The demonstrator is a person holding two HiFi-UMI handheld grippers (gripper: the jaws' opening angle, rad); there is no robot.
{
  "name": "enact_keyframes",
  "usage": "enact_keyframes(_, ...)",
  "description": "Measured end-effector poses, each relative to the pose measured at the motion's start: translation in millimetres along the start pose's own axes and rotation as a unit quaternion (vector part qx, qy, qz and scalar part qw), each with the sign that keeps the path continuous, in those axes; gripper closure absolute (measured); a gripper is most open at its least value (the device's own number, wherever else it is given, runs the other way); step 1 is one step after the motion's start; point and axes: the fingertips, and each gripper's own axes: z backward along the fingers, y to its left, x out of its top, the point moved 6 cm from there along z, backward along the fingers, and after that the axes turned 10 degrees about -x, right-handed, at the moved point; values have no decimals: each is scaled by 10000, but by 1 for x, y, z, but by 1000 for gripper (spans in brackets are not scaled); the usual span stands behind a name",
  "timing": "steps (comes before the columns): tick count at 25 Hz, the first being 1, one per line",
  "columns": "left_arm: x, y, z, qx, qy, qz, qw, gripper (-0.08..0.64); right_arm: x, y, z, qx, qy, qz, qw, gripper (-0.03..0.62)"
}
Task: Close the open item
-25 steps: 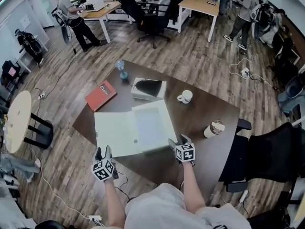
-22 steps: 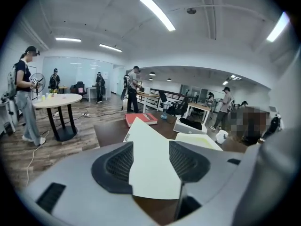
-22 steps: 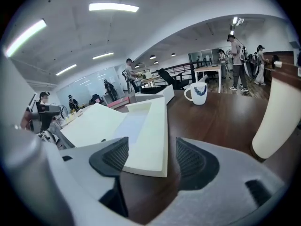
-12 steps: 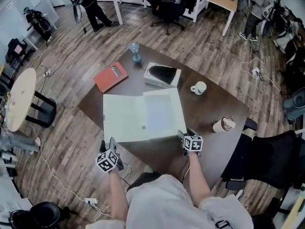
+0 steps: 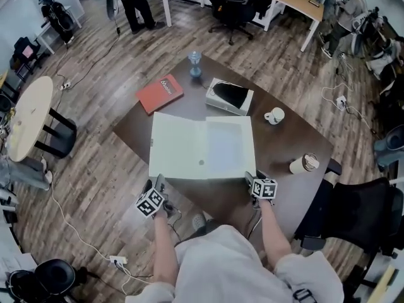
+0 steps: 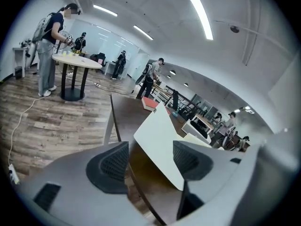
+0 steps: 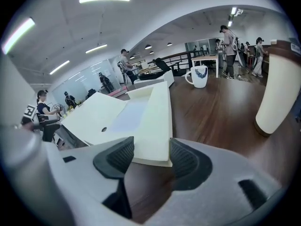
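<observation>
The wide, pale-green cardboard file box (image 5: 189, 150) lies open in the middle of the dark brown wooden worktop (image 5: 290, 137). The left tongs (image 5: 155, 182) are spreading with nothing gripped, just off the box's near left corner. The right tongs (image 5: 254, 176) are closing around its near right corner, pads not yet pressing.
</observation>
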Motion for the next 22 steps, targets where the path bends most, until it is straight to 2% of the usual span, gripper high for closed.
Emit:
enact_keyframes(4, 3, 19, -28, -249, -99, 398, 9988, 291, -1, 6, -1, 20, -63, -19, 10000, 345)
enact_keyframes(7, -1, 25, -40, -312, -213, 608, 9974, 291, -7, 10, -1, 261, -55, -120, 9996, 342)
enact_keyframes(12, 10, 13, -51, -480, -284, 373, 9977, 304, -24, 19, 10, 461, 55, -402, 9981, 328)
enact_keyframes(19, 28, 8, -52, -695, -346, 161, 9968, 436, -34, 32, 18, 391, -70, -565, 9976, 328)
enact_keyframes(22, 34, 6, -45, -660, -426, 329, 9964, 526, -35, 31, 19, 343, -47, -727, 9968, 328)
